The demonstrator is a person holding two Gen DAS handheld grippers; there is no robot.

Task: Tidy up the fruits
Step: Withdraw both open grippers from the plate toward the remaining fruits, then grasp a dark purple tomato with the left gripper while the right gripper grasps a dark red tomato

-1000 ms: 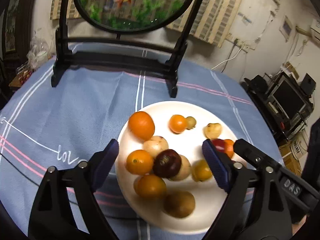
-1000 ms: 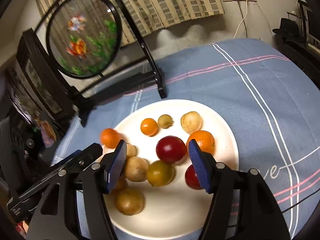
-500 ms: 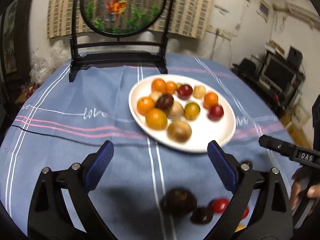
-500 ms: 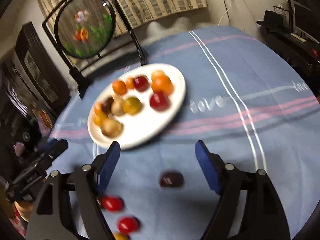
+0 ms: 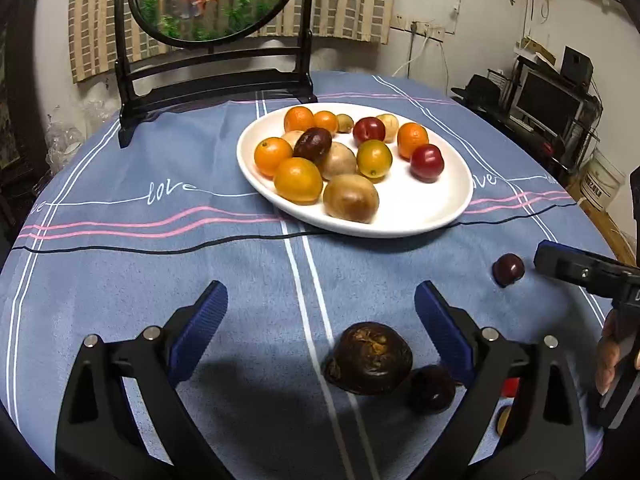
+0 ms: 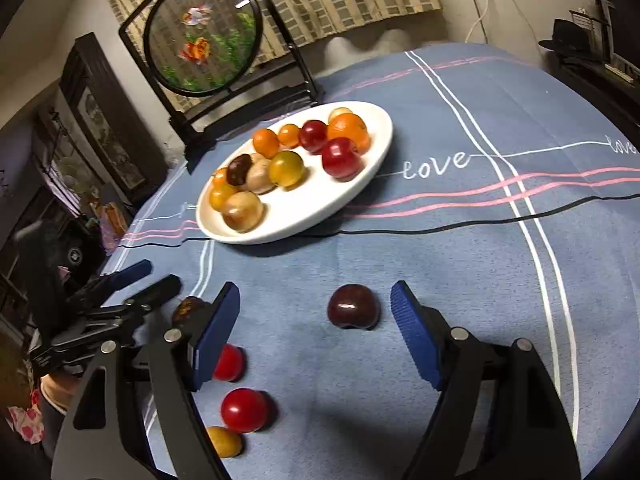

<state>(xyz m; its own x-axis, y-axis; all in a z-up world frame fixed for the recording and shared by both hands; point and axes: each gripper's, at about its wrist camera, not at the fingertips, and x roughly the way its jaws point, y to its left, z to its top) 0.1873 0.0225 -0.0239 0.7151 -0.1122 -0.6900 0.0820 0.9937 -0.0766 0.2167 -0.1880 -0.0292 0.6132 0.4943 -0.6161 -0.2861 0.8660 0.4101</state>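
Left gripper (image 5: 320, 316) spread wide, empty; wrinkled dark brown fruit (image 5: 368, 358) on tablecloth (image 5: 160, 264) just below fingertip line, small dark plum (image 5: 432, 388) beside its right finger. Right gripper (image 6: 316, 312) likewise released, dark red plum (image 6: 354, 306) between its tips, untouched. Beyond both: white plate (image 5: 420, 216) heaped with oranges, plums, pale fruit.

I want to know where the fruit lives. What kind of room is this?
Probably a lived-in room at home: a table under a blue "love" tablecloth, a goldfish screen ornament, and a monitor on a cluttered shelf.
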